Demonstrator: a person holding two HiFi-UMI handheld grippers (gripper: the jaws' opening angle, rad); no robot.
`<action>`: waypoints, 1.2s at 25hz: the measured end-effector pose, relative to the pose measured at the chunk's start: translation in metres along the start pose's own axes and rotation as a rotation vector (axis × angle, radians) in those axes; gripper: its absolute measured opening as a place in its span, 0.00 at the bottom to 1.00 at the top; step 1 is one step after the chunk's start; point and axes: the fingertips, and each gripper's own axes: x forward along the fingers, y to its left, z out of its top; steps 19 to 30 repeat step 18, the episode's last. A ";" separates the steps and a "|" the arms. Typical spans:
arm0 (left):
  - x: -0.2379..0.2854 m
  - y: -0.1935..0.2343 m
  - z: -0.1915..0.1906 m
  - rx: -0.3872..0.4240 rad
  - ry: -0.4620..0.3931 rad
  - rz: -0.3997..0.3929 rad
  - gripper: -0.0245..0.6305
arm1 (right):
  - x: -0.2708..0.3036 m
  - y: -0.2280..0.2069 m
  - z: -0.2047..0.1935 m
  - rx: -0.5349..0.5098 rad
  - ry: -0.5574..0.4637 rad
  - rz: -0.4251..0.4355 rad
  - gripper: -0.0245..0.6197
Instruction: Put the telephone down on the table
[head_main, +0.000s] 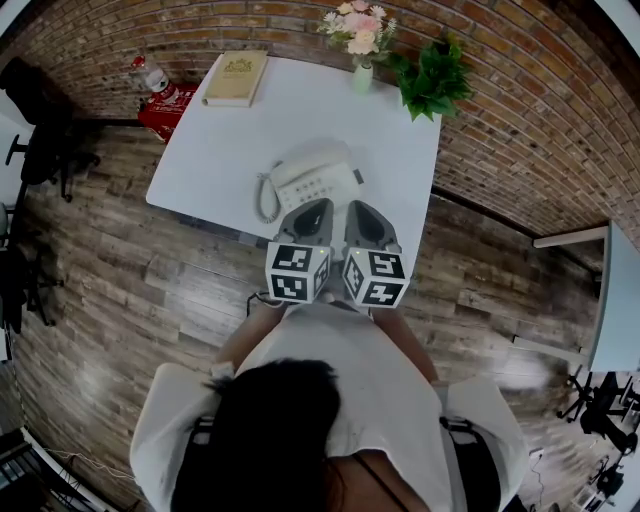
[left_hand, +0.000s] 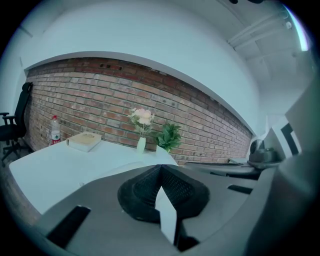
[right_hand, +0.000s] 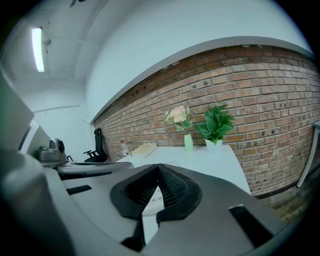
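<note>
Left gripper (head_main: 316, 208), right gripper (head_main: 360, 208) jaws together, beside telephone (head_main: 310, 178) on table (head_main: 220, 150)

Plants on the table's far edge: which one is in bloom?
The bouquet in the slim pale vase, with pink and cream blossoms. The leafy plant to its right in the head view shows only green leaves.

No text can be read anywhere. The book (head_main: 236, 77) on the counter (head_main: 215, 150) has a dark title or emblem on its tan cover, too small to make out. The telephone (head_main: 308, 180) has keypad markings that are only blurred specks. The bottle (head_main: 150, 75) has a red label, illegible. The marker cubes (head_main: 296, 272) bear black-and-white square patterns, not letters.
</note>
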 end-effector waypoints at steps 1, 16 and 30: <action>-0.001 0.000 0.000 0.001 -0.001 0.001 0.07 | -0.001 0.000 0.000 -0.003 0.000 0.003 0.08; -0.006 -0.003 -0.007 0.008 0.002 0.033 0.07 | -0.013 0.002 -0.004 -0.026 0.000 0.036 0.08; -0.006 -0.005 -0.007 0.006 0.001 0.035 0.07 | -0.015 0.001 -0.006 -0.028 0.003 0.038 0.08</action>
